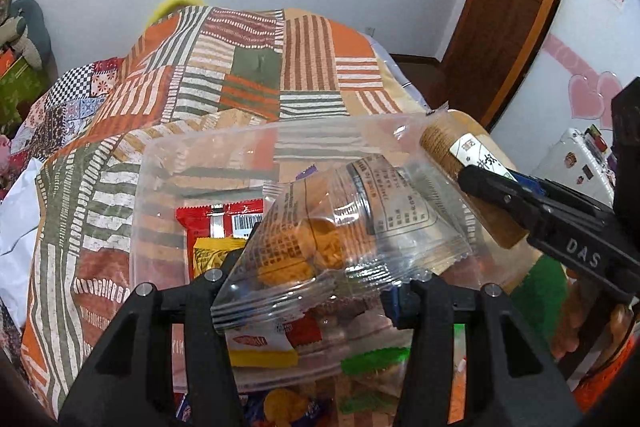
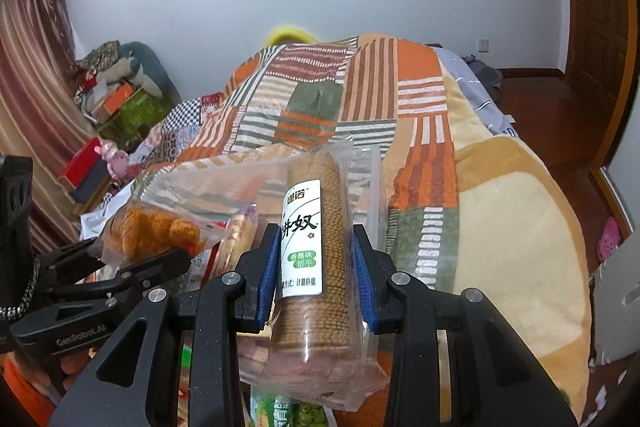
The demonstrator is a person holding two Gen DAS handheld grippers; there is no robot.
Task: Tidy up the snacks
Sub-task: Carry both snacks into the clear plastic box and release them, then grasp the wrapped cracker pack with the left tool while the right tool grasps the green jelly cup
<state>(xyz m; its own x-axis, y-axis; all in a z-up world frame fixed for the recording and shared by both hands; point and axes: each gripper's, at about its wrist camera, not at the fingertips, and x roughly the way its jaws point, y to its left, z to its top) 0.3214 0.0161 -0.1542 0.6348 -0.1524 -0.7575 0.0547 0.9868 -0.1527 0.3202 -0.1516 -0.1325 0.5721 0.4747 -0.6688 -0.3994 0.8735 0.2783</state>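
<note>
Currently both tongs hover over the clear bin (image 1: 208, 163) on the bed: right tongs (image 2: 316, 267) pinch the cracker roll (image 2: 320, 247), long axis pointing away along the fingers, left tongs (image 1: 316, 287) pinch the clear snack bag (image 1: 332, 227) just left.

Left claw (image 1: 316, 291) grips clear snack bag (image 1: 340, 227) — above bin (image 1: 160, 187).

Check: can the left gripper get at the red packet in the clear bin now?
Probably not: the left gripper is shut on a clear bag of orange snacks, which hangs over the red packet in the bin.
</note>
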